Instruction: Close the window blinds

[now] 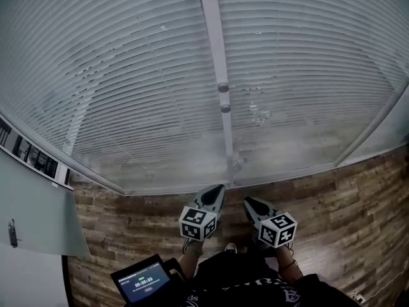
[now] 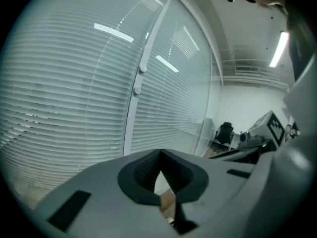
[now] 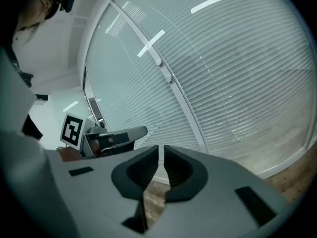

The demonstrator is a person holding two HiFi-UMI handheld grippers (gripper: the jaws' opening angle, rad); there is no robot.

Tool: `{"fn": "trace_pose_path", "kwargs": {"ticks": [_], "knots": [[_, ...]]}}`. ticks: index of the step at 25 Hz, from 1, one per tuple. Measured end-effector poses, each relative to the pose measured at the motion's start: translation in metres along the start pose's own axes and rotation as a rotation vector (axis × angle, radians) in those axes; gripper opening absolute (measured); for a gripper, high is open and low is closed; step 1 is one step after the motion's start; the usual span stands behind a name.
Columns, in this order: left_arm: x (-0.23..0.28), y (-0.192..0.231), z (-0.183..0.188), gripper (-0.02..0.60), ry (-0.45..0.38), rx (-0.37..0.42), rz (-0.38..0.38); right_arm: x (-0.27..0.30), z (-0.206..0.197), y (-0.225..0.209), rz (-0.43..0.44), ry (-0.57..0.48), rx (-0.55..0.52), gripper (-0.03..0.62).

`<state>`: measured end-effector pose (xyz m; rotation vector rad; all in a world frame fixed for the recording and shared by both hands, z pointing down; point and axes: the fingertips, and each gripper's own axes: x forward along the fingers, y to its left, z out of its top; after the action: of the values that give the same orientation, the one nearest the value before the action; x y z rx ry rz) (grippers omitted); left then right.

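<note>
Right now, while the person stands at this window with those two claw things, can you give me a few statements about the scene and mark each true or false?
1. The left gripper and the right gripper are both held low, above the wooden floor. True.
2. The left gripper is clamping a cord. False: its jaws are shut with nothing between them.
3. Two round knobs sit on the upright post between the two panes. True.
4. The blinds are pulled up, leaving the glass bare. False: the slats cover both panes.
5. A small lit screen shows at the person's lower left. True.
</note>
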<state>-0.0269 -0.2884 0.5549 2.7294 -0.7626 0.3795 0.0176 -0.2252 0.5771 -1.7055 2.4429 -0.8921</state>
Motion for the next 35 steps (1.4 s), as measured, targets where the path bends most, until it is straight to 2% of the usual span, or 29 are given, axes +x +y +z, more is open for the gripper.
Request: {"fn": "trace_pose_path", "kwargs": {"ticks": [4, 11, 18, 22, 24, 30, 35], "knots": [[-0.022, -0.033, -0.028, 0.005, 0.024, -0.02, -0.095, -0.033, -0.024, 0.014, -0.076, -0.014, -0.003, 0.02], [-0.039, -0.085, -0.05, 0.005, 0.052, 0.019, -0.131, -0.091, -0.035, 0.026, -0.118, -0.053, -0.03, 0.02], [-0.08, -0.163, -0.061, 0.005, 0.0, 0.04, -0.075, -0.182, -0.078, 0.047, -0.101, -0.078, -0.015, 0.02], [-0.117, -0.217, -0.078, 0.005, -0.054, -0.009, -0.012, -0.238, -0.115, 0.065, -0.056, -0.022, -0.033, 0.02], [-0.136, -0.237, -0.094, 0.005, -0.055, -0.024, 0.012, -0.258, -0.131, 0.075, -0.029, 0.008, -0.032, 0.02], [-0.192, -0.281, -0.13, 0.005, -0.044, -0.061, 0.069, -0.298, -0.162, 0.095, 0.007, 0.025, -0.062, 0.02], [-0.226, -0.301, -0.139, 0.005, -0.06, -0.056, 0.064, -0.31, -0.169, 0.114, 0.008, 0.001, -0.075, 0.02]]}}
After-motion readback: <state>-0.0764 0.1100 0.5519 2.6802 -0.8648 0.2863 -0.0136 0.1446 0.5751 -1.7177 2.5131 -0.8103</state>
